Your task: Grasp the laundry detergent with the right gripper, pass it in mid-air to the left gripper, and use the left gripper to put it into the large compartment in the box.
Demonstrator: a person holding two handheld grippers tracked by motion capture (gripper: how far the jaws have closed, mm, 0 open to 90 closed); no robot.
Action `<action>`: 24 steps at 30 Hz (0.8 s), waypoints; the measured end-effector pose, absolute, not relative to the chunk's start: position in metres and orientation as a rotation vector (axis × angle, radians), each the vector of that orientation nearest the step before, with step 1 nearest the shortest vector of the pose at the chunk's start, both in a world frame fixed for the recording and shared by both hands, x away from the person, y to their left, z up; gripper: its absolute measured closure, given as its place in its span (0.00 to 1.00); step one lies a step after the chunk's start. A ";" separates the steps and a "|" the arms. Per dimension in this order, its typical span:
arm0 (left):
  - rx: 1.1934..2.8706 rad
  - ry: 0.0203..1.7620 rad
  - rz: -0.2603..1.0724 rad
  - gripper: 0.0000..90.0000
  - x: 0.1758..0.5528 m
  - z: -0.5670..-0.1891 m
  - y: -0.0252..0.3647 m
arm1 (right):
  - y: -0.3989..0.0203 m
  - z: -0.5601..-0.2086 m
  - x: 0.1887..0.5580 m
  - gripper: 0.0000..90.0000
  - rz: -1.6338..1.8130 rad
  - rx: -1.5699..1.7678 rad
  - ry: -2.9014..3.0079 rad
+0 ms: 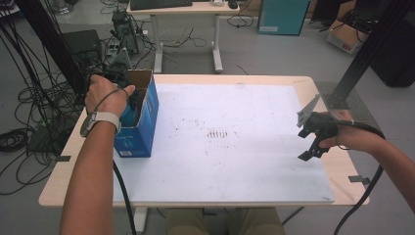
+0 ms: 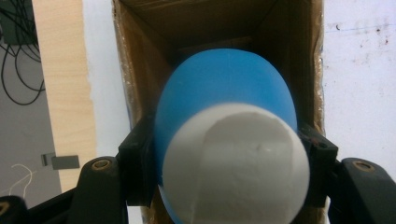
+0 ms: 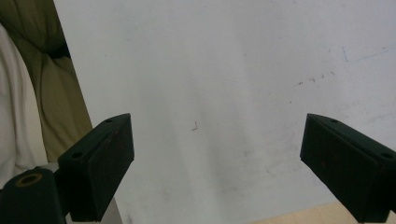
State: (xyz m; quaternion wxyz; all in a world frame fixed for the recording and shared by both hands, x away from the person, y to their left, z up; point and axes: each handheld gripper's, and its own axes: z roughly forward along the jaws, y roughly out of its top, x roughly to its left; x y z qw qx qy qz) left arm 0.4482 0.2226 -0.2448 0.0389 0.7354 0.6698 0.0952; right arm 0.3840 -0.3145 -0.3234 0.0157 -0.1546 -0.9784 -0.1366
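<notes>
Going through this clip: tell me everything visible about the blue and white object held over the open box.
The blue and white object is smooth and rounded, egg-like, with a matte blue body and a white end facing the left gripper view's camera. A faint curved seam crosses the white end. It looks like plastic or rubber. The left tongs clamp it from both sides, black pads pressed against its flanks. It sits in the mouth of the open blue cardboard box, blue end pointing down inside, between the brown inner walls. Whether it touches them cannot be told.

Matt cardboard box (image 2: 140, 56), seemingly foam-capped bottle (image 2: 233, 154)
</notes>
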 end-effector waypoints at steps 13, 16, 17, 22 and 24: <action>2.270 2.051 0.290 0.42 0.449 -0.258 0.222 | -0.317 -0.326 0.384 0.11 -0.424 -0.484 -3.037; 2.262 2.056 0.283 0.42 0.449 -0.260 0.223 | -0.317 -0.326 0.384 0.11 -0.430 -0.482 -3.038; 2.264 2.057 0.280 0.42 0.449 -0.261 0.223 | -0.317 -0.326 0.384 0.11 -0.431 -0.481 -3.038; 2.279 2.050 0.285 0.42 0.450 -0.265 0.223 | -0.318 -0.327 0.383 0.11 -0.451 -0.504 -3.054; 2.280 2.052 0.277 0.42 0.450 -0.267 0.223 | -0.318 -0.328 0.384 0.11 -0.455 -0.486 -3.035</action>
